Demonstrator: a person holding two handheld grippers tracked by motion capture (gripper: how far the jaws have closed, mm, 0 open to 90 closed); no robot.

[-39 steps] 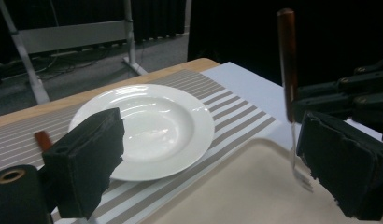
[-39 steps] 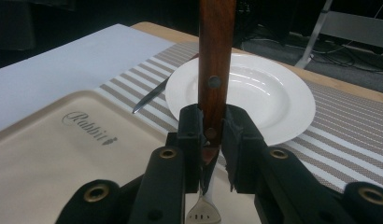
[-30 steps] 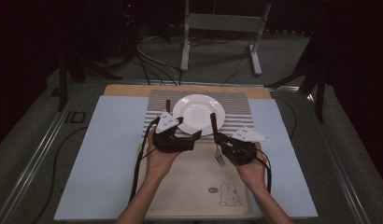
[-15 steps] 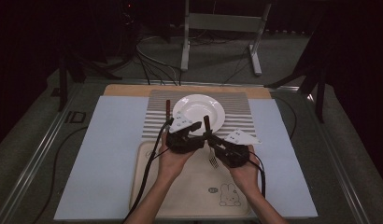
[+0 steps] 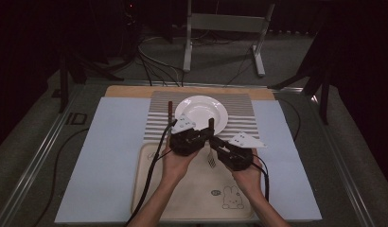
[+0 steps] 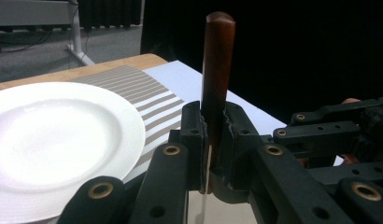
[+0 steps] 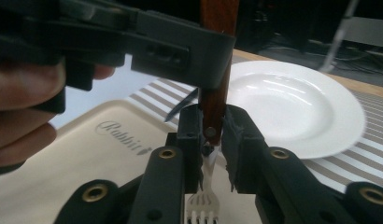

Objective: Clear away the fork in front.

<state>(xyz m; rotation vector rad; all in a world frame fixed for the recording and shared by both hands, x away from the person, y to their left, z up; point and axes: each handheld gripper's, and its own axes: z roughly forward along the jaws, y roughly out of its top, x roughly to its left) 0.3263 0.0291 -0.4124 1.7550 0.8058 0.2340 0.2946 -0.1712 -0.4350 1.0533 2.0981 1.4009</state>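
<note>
Dark room, metal stand legs behind table. Table with pale blue surface, striped mat, cream rabbit-print tray. White glossy plate on mat, breakable.

Fork held upright over tray, between grippers, tines down. Left gripper clenched on wooden handle; right gripper grasping same handle lower, near metal neck.

Fork likely light, stiff; smooth varnished handle may slip, so grip wood mid-length.
</note>
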